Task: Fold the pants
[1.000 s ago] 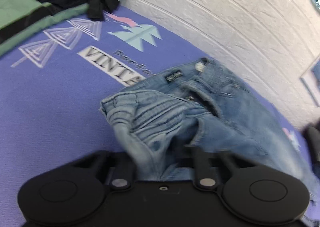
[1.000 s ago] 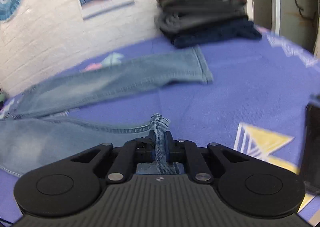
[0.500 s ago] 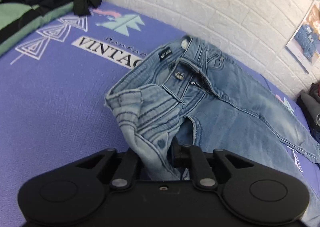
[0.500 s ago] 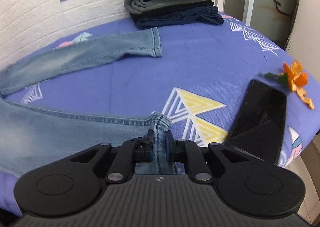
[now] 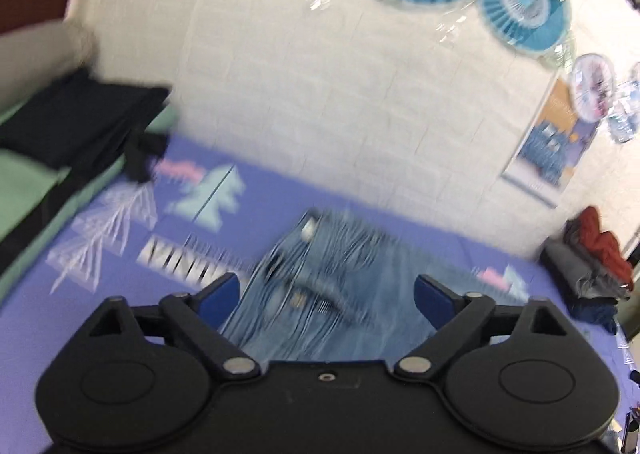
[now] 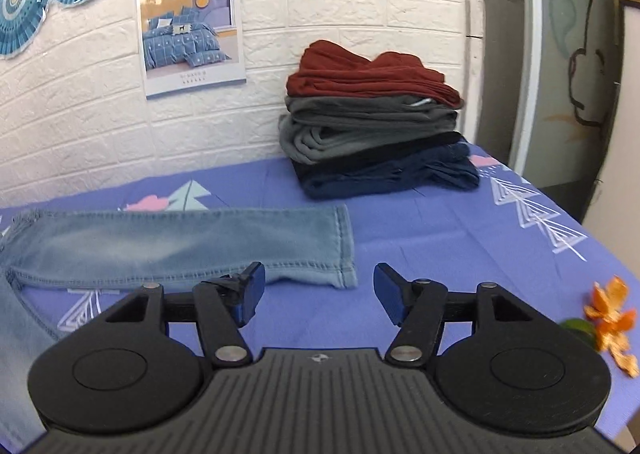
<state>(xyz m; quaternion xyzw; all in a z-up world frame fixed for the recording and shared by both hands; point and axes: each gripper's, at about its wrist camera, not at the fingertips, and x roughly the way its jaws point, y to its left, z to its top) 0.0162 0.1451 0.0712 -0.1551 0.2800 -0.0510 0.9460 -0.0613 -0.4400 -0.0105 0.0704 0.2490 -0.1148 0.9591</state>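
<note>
While both jaws stand spread wide, the left hand-held gripper [image 5: 326, 296] is released and holds nothing, poised above the waistband of one pair of light-blue jeans [image 5: 320, 294] that lies on the purple patterned sheet [image 5: 60, 318]; this view is blurred, so finer detail of the denim cannot be told. The right hand-held gripper [image 6: 316, 292] is likewise released, with nothing between its two blue pads [image 6: 254, 288]. In the right wrist view one jean leg [image 6: 180, 246] stretches flat from 9 o'clock toward the centre, its hem ending just beyond the gap between the fingers, and a second strip of denim shows at 8 o'clock along the frame's left edge. One stack of folded clothes [image 6: 372, 125] sits at 12 o'clock against the white brick wall [image 6: 80, 125]: one red-brown piece on top, grey below it, dark navy at the bottom. One poster [image 6: 190, 25] hangs at 11 o'clock. One orange flower [image 6: 612, 318] lies at 3 o'clock
</note>
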